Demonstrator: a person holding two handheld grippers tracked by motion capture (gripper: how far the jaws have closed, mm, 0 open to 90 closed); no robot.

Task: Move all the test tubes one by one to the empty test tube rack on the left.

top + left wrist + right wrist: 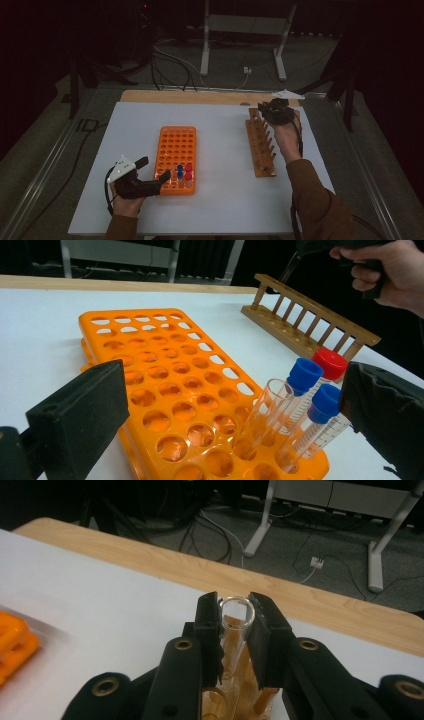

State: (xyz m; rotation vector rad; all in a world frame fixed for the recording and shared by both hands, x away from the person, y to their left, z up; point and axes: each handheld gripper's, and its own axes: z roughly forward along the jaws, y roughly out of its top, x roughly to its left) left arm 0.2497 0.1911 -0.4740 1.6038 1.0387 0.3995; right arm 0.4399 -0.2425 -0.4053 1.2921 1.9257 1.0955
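Right claw (235,630): jaws closed on the upper end of a clear glass tube (236,611), open mouth up, rim showing just above the jaw tips. The tube stands upright between the pads, with the wooden rack (261,142) directly beneath the claw; whether its lower end sits in a rack hole I cannot tell. In the high view this claw (274,111) hangs over the far end of the rack, the hand gripping it from the near side.

Left claw (152,176): jaws open, nothing between the pads. It lies low over the tabletop (220,210), at the near left corner of the orange rack (176,150). In the left gripper view the orange rack (165,385) runs away from the claw between its two jaws.

Ahead of the left claw, toward its right jaw, four tubes stand tilted in the orange rack's near holes: one uncapped clear tube (265,412), two blue-capped tubes (304,375) (325,402), and one red-capped tube (330,363) behind them. The nearest blue cap sits just beside the right jaw.

The wooden rack lies well apart from the left claw, beyond the orange rack.
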